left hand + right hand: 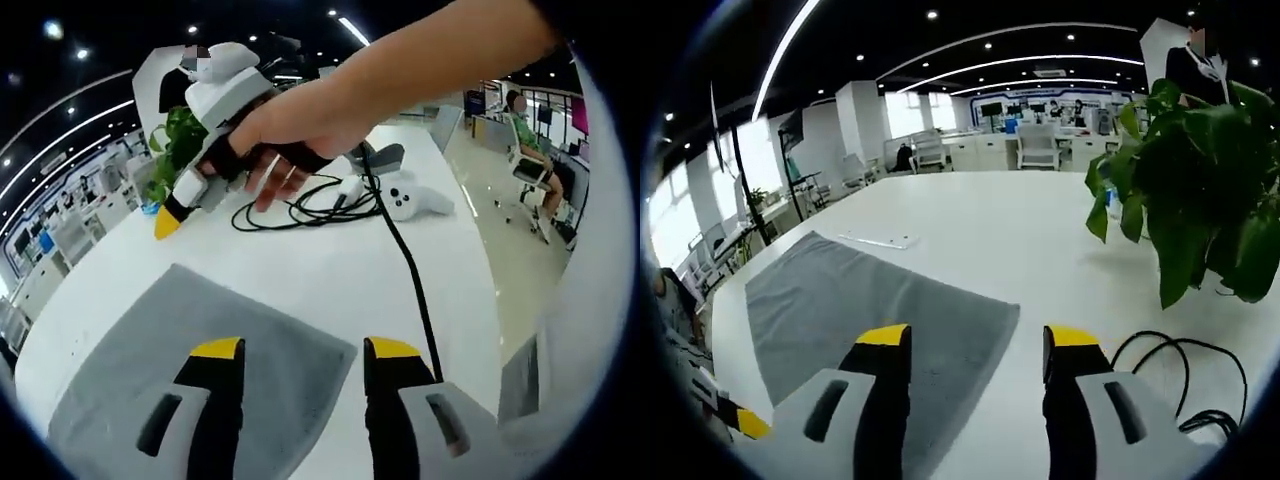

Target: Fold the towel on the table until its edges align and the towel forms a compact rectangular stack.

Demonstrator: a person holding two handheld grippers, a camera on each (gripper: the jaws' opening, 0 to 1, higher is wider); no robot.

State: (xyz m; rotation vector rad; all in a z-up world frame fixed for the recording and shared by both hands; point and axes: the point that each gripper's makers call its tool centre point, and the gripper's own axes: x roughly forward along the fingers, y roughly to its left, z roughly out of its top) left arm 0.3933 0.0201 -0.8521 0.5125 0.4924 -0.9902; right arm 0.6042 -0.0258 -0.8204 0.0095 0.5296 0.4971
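Where towel ends: plant, cables.

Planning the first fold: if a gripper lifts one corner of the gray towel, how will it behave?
The towel lies thin and flat on the white table, so it will probably drape limply. It looks light. On that smooth top it may slide rather than stay put.
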